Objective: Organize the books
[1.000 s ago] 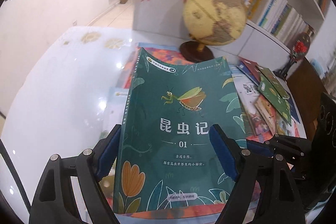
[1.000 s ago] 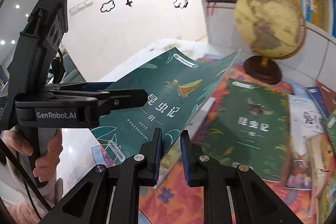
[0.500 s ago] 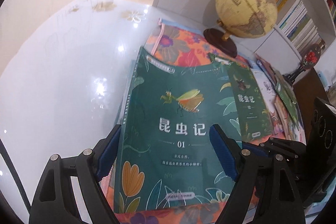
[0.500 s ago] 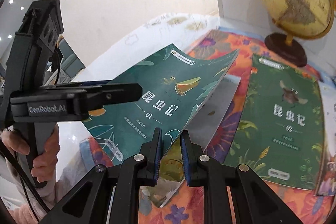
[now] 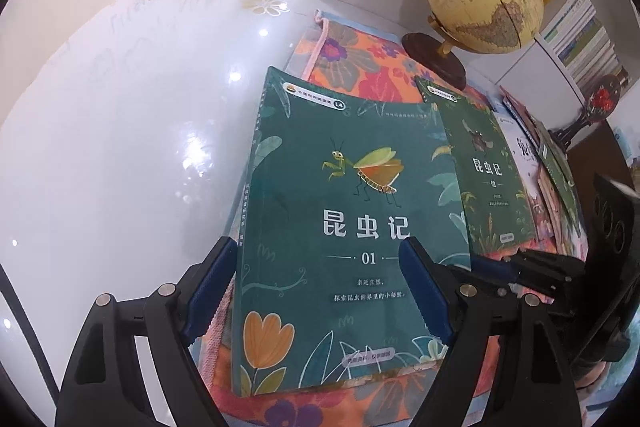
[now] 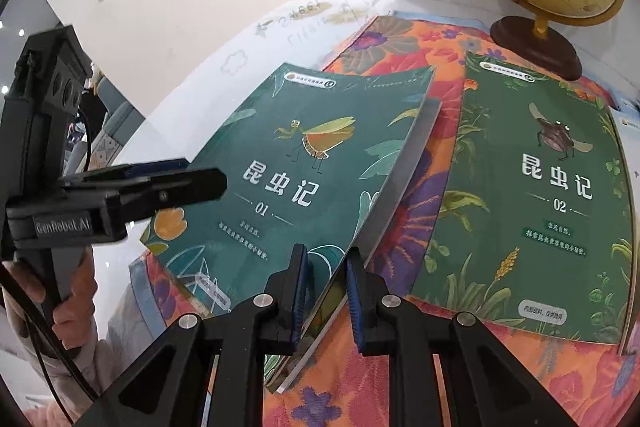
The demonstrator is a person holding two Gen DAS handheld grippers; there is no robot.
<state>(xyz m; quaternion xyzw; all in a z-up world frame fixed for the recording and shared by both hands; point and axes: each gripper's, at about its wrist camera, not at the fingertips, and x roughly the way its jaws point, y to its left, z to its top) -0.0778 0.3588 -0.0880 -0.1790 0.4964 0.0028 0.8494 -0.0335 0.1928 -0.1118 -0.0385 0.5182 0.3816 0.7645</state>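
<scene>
Book (image 6: 304, 163) marked "昆虫记 01", right gripper (image 6: 326, 281) pinching edge.

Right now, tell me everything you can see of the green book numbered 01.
The book numbered 01 is a thin softcover with a dark green cover showing a mantis, white Chinese title, an orange tulip and leaves. It lies face up, tilted, over the floral mat. The right gripper straddles its open page edge; the left gripper straddles its width, jaws wide.
</scene>
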